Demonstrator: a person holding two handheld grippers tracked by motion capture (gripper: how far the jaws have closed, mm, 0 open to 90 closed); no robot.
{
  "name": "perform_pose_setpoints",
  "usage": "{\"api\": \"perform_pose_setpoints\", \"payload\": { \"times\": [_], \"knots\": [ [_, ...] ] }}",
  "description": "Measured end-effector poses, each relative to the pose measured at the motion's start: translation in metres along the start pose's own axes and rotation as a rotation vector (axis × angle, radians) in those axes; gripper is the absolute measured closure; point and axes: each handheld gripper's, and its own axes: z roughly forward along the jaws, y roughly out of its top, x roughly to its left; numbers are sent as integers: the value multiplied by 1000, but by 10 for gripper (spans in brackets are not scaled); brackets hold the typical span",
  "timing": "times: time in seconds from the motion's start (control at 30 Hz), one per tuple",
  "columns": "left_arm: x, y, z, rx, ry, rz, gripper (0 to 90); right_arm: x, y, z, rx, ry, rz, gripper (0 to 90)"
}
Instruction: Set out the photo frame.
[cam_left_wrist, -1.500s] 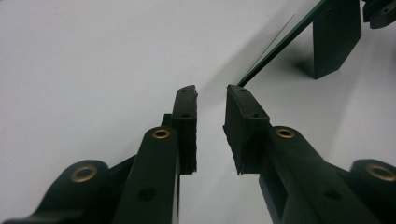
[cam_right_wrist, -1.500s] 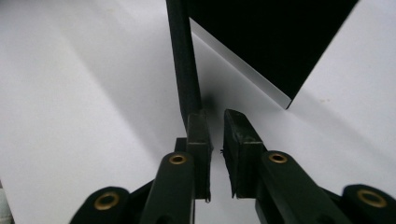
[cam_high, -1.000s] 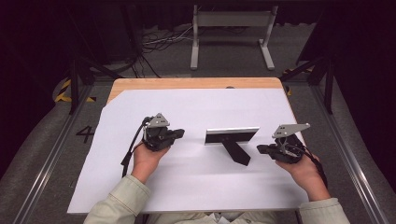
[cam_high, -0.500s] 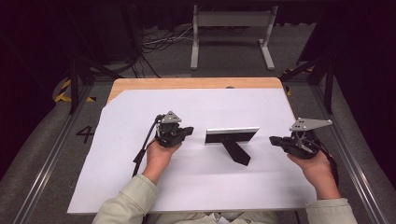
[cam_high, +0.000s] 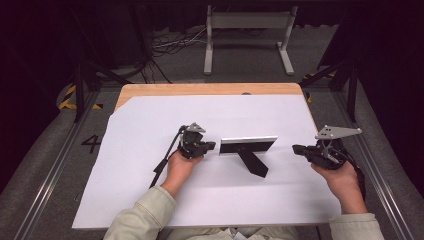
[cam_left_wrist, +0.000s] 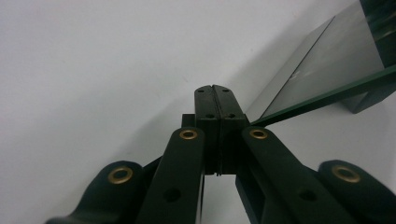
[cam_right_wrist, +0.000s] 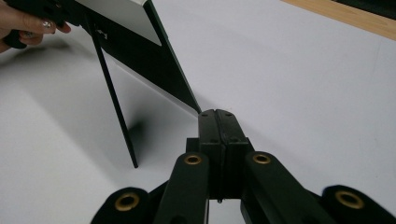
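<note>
A black picture frame (cam_high: 247, 145) stands upright on its back leg (cam_high: 253, 163) in the middle of the white table top (cam_high: 150, 125). My left gripper (cam_high: 212, 146) lies low beside the frame's left end, jaws shut with nothing between them. In the left gripper view the shut tips (cam_left_wrist: 215, 91) sit right beside the frame's glass front (cam_left_wrist: 322, 65); whether they touch it I cannot tell. My right gripper (cam_high: 296, 149) is shut and empty, a short way off the frame's right end. Its tips (cam_right_wrist: 215, 114) point at the frame's back (cam_right_wrist: 140, 42) and leg (cam_right_wrist: 112, 102).
The white sheet covers a wooden table (cam_high: 210, 89) whose far edge shows bare wood. Dark floor, cables and a metal stand (cam_high: 247, 30) lie beyond it. The other hand (cam_right_wrist: 23, 21) shows at the right gripper view's top left.
My left gripper has moved right and a little lower, up to the frame's left end. The right gripper shifted slightly outward to the right, then held still. The frame has not moved.
</note>
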Motion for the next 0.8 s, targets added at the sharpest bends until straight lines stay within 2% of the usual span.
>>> {"api": "perform_pose_setpoints", "payload": {
  "times": [0.2,0.23,0.3,0.4,0.5,0.57,0.63,0.8],
  "knots": [
    [-2,-1,11,16,-17,1,899,-2,-5,-6,-9,-10,11,896],
    [-3,-1,12,12,-29,-12,899,-2,-6,-7,-7,-11,19,895],
    [-3,-2,14,7,-49,-10,899,-2,-7,-8,-10,-13,17,896],
    [-6,-1,16,10,-37,10,900,-2,-8,-9,-12,-13,18,896],
    [-5,-1,17,13,-45,-5,899,-2,-9,-11,-15,-15,22,896],
    [-6,-1,17,24,-39,6,900,-2,-9,-11,-15,-14,23,895],
    [-8,0,18,39,-24,35,900,-2,-9,-11,-14,-13,24,895],
    [-12,1,19,61,-44,70,900,-2,-8,-11,-16,-11,22,895]
  ]
}}
